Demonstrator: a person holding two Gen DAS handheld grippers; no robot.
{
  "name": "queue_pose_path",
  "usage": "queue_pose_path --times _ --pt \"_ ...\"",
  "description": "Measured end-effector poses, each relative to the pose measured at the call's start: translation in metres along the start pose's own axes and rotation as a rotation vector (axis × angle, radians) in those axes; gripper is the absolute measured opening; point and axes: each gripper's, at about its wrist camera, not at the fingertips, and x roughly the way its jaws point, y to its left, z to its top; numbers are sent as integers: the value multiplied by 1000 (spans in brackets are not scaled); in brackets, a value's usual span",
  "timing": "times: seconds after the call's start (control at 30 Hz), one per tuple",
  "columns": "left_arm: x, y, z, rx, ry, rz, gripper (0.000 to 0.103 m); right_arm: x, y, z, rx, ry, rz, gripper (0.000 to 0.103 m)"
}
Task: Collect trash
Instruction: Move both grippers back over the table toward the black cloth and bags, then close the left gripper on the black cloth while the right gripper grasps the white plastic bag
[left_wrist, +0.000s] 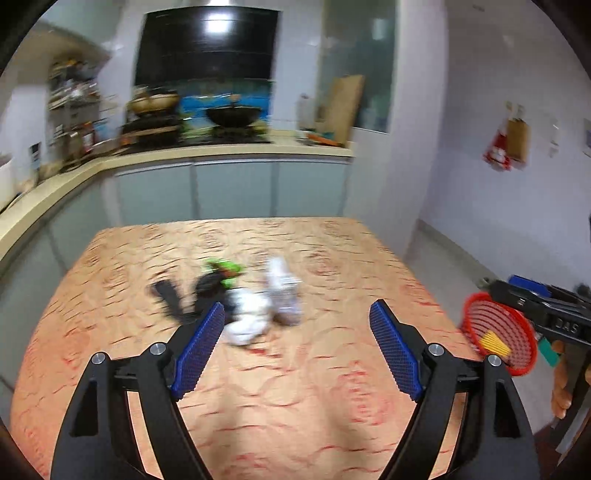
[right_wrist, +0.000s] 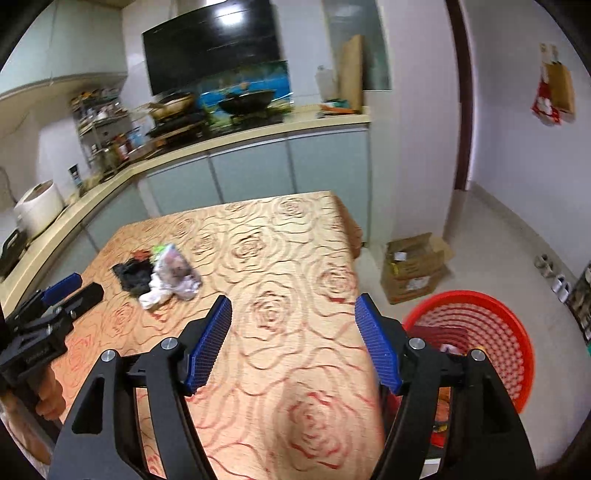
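A small heap of trash lies near the middle of the desk (right_wrist: 280, 258), which is covered in a tan cloth printed with red roses. The heap holds a crumpled white tissue (right_wrist: 157, 292), a clear plastic bag (right_wrist: 176, 272) with something dark inside, a black crumpled wrapper (right_wrist: 133, 276) and a green scrap (left_wrist: 225, 268). The plastic bag's long axis runs away from the near edge of the desk; the rest is too blurred to tell. The left gripper (left_wrist: 297, 345) hovers above the desk with its jaws wide apart and nothing between them. The right gripper (right_wrist: 293, 341) is likewise spread and empty. A round red plastic mesh basket (right_wrist: 491, 332) stands on the floor, right of the desk.
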Motion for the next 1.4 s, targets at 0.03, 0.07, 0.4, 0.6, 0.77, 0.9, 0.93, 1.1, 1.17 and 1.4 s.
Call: queue_pose_path --times 0.03,0.07,0.4,0.6,0.77,0.9,0.93,1.1,1.17,1.4 --pt "-1 12 -1 -18 1 23 78 2 4 1 -7 3 6 67" --pt "-2 22 -2 -31 0 40 78 5 10 2 -18 8 16 67" --pt "3 92 -3 -119 10 139 78 38 55 10 -81 56 74 67" --pt "29 91 2 -73 35 109 79 57 77 15 -106 78 94 67" --pt "60 89 8 -41 64 75 79 71 78 18 -103 94 86 67" --pt "81 88 14 -28 80 49 79 82 77 18 -97 109 76 67" --pt "88 87 16 -20 85 47 79 85 76 18 -97 112 74 67" --pt "109 84 22 6 104 24 78 96 76 20 -96 121 70 67" --pt "116 81 22 27 112 19 73 100 76 21 -95 122 71 67" --pt "135 82 16 32 160 10 43 110 84 26 -114 122 83 67"
